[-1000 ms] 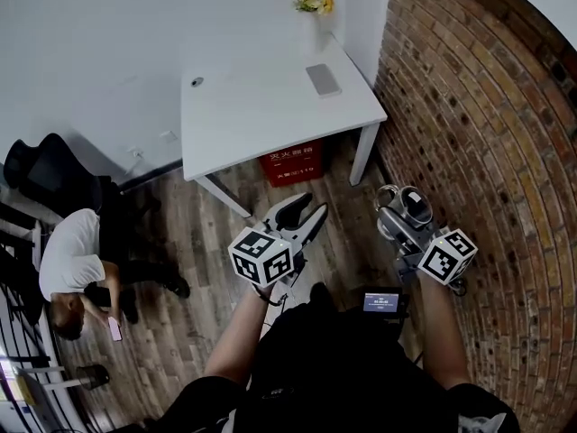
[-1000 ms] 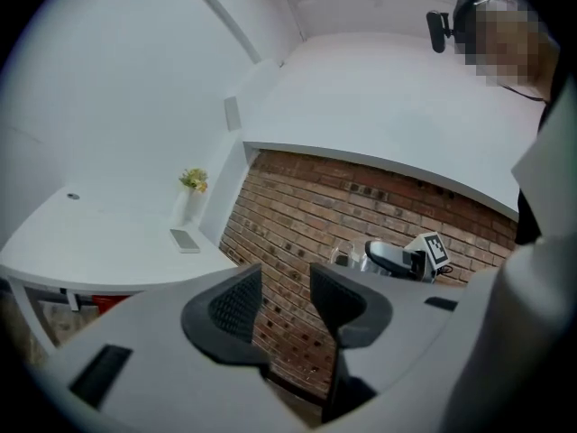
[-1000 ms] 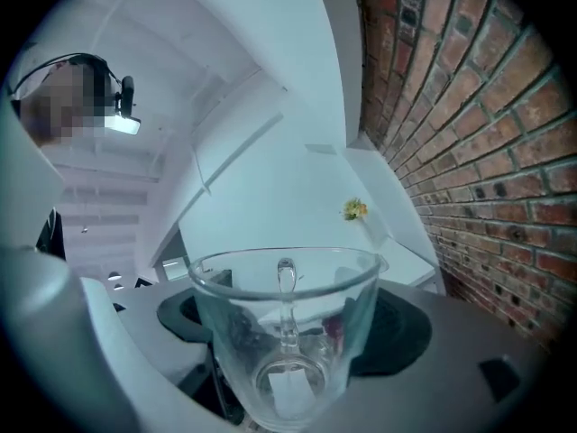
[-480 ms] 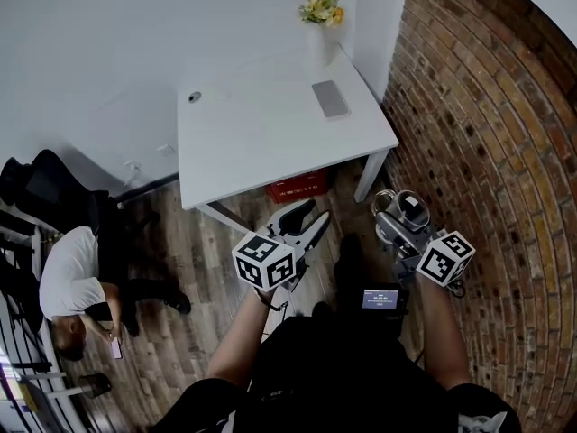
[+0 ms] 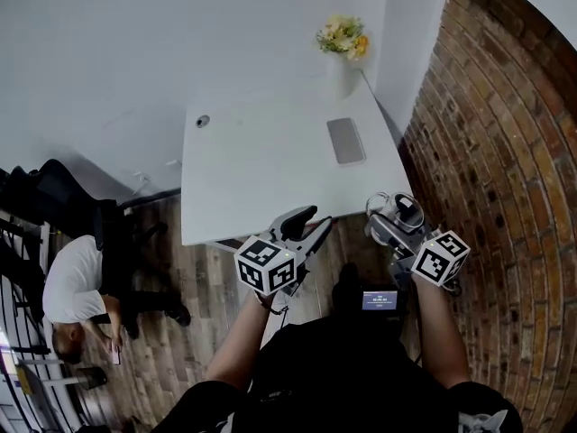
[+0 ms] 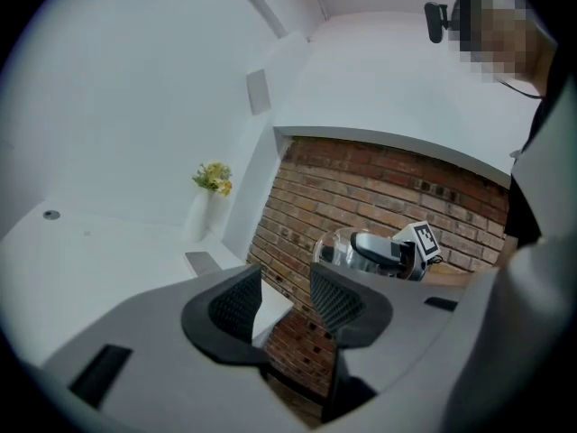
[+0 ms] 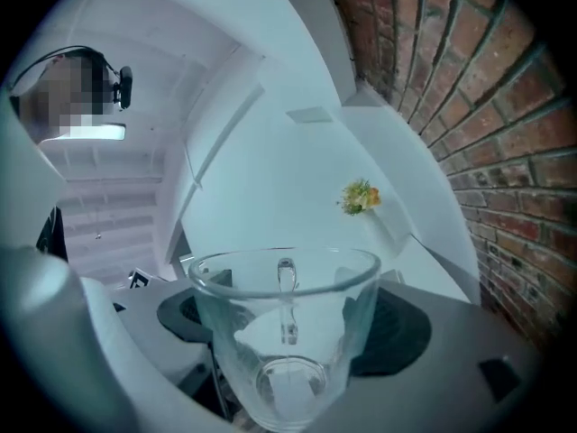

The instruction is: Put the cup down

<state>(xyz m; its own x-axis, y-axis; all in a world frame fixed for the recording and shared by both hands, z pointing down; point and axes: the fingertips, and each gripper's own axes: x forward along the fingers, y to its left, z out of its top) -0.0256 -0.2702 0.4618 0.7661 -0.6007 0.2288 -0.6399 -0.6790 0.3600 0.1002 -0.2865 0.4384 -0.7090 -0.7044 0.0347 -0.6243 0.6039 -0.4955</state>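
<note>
Both jaws of the right tool (image 7: 288, 321) press a clear glass cup (image 7: 287, 350); the left tool (image 6: 284, 298) stands partly open, empty; both seem just short of the white tabletop (image 5: 261, 152).

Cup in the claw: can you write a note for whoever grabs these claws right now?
Right claw: shut on the glass cup, held upright in the air, looks empty.
Left claw: open, holds nothing.
White table lies just ahead; a grey flat thing and a flower vase sit on its right side.
Done: cup picked up. Left: set it on a bare part of the table, open the claw.
</note>
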